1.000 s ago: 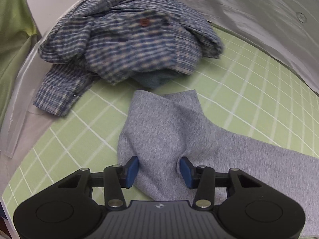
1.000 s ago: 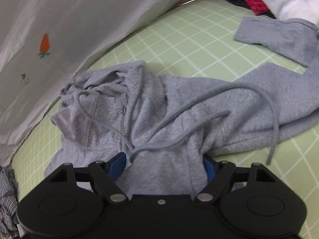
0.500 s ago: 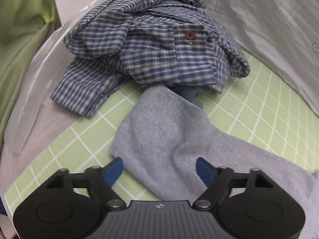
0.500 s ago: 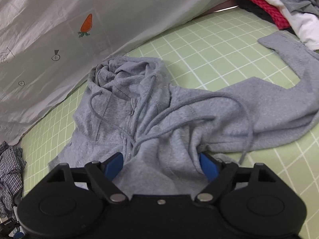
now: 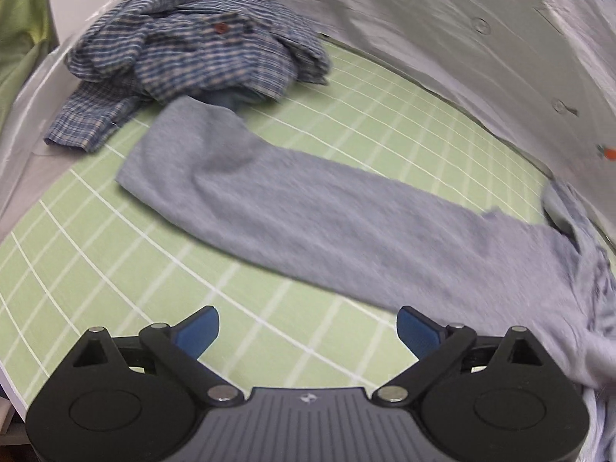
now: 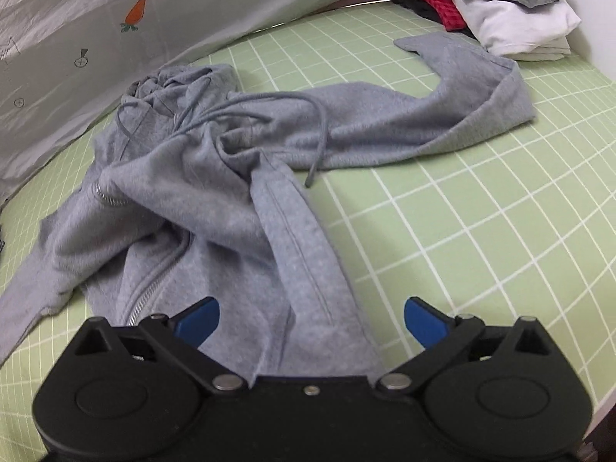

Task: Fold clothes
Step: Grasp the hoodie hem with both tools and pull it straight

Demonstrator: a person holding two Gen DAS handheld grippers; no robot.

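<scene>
Grippers both letting go now. Left gripper (image 5: 307,331): was pinching the cuff end of the grey sleeve a second ago, now jaws opening wide, nothing between the blue pads but bare green mat (image 5: 115,288), and pulled back off the cloth. Right gripper (image 6: 311,321): same deal, jaws opening to full spread, pads clear on either side of the hoodie (image 6: 215,208) hem that runs under the housing, not pinching it. So looks like the spread-out step is done, with no actual folding started yet.

Hoodie itself: grey zip-up, lying on the gridded mat close to the grey sheet (image 6: 115,19) at the back. Left sleeve (image 5: 300,208) stretched out fairly straight, cuff ending just beside the crumpled plaid shirt (image 5: 192,54), maybe touching, hard to tell. Right sleeve (image 6: 454,115) out the other way but kinked back at the elbow, cuff pointing toward the folded stack (image 6: 500,11). Body still bunched, front panel twisted over, zipper (image 6: 154,281) partly open, drawstrings (image 6: 315,131) loose across the chest, hood scrunched up top. Probably needs flattening first.
</scene>
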